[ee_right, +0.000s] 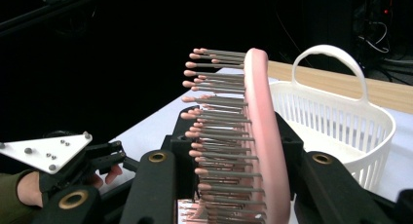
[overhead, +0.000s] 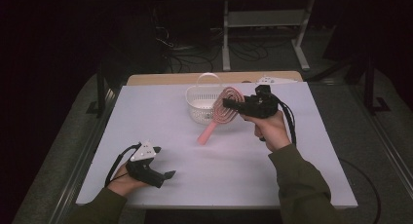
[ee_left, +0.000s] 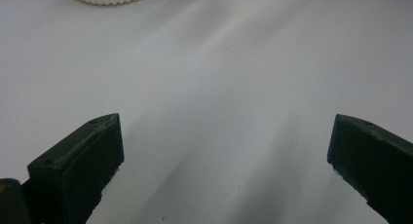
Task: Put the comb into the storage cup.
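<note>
My right fingers (overhead: 228, 105) clamp the pink brush (overhead: 225, 111) just beside the basket (overhead: 197, 108) rim; left fingers (overhead: 168, 175) (spread wide, empty) rest near the surface (overhead: 234, 160) edge.

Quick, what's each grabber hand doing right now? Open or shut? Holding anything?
Left gripper: open, empty, low over the white table.
Right gripper: shut on the pink plastic hairbrush, held beside the white slatted plastic basket.
</note>
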Demonstrator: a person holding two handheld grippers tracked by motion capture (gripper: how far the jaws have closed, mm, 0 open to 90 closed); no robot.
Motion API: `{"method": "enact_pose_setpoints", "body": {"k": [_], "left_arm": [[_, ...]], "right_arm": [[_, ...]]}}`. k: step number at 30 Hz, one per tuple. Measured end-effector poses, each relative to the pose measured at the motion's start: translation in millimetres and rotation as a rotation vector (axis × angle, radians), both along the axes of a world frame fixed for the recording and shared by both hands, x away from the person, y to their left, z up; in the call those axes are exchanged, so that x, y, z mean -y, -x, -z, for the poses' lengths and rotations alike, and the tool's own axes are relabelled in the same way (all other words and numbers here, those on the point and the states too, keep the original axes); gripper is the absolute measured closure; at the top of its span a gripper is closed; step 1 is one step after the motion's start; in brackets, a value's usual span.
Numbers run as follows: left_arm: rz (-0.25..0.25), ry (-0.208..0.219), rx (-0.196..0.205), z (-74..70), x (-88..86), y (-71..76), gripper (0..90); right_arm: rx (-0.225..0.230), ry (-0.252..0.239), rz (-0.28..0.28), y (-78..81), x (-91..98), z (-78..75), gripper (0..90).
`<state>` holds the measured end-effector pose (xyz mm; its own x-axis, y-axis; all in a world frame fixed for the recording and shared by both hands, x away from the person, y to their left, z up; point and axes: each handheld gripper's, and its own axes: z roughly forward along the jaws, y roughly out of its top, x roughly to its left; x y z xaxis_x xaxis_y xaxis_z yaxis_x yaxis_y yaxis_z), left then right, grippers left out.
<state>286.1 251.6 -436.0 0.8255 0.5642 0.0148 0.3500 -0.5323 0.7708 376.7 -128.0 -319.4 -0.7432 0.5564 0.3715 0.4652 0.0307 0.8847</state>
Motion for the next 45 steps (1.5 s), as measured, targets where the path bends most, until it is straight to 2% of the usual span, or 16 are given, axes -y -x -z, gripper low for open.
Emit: {"method": "enact_pose_setpoints", "body": {"k": [15, 32, 45], "left_arm": [[-0.010, 0.003, -0.016, 1.0, -0.1, -0.7, 0.0], [-0.005, 0.002, -0.017, 0.8, 0.2, -0.7, 0.0], [-0.004, -0.001, -0.018, 0.9, 0.1, -0.7, 0.0]], "right_arm": [[0.023, -0.032, 0.020, -10.4, 4.4, -16.9, 62.6], [0.048, -0.061, 0.048, -22.3, 11.2, -35.0, 62.6], [0.071, -0.064, 0.080, -32.9, 14.2, -49.9, 62.6]]}}
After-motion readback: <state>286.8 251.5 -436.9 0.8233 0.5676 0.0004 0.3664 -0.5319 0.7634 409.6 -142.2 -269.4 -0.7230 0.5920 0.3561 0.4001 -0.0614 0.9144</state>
